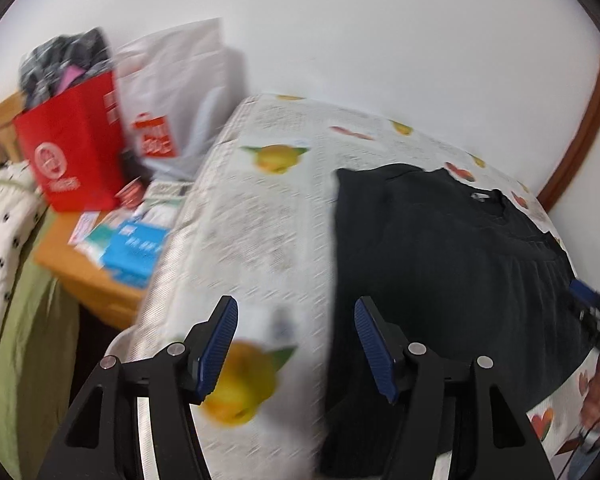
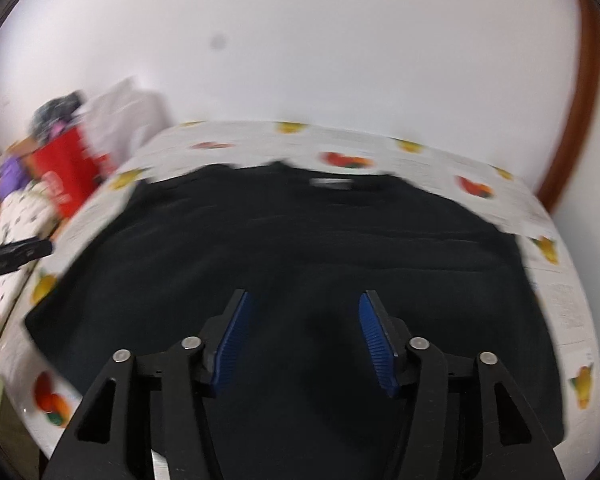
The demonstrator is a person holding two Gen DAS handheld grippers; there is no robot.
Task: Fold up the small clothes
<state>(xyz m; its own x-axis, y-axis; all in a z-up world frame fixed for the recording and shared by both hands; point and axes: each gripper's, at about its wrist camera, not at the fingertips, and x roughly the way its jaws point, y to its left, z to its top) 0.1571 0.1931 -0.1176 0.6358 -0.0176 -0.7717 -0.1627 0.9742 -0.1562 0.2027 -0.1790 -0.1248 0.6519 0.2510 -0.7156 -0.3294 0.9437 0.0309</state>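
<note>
One fruit-printed tablecloth point(image 2: 440, 152) covers the table, and a black garment point(image 2: 300, 240) lies spread flat on it (label at the far edge). Beside the garment's left edge hovers the left gripper point(image 1: 296, 344), jaws apart, empty. Above the garment, the right gripper point(image 2: 306, 338) likewise gapes, holding nothing.

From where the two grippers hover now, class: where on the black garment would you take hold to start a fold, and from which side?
Probably the black garment by its left edge, coming in from the bare tablecloth beside it. It lies flat with the collar label at the far end, so that long edge is exposed and liftable. Both the left hand-held gripper and the right one are empty.
</note>
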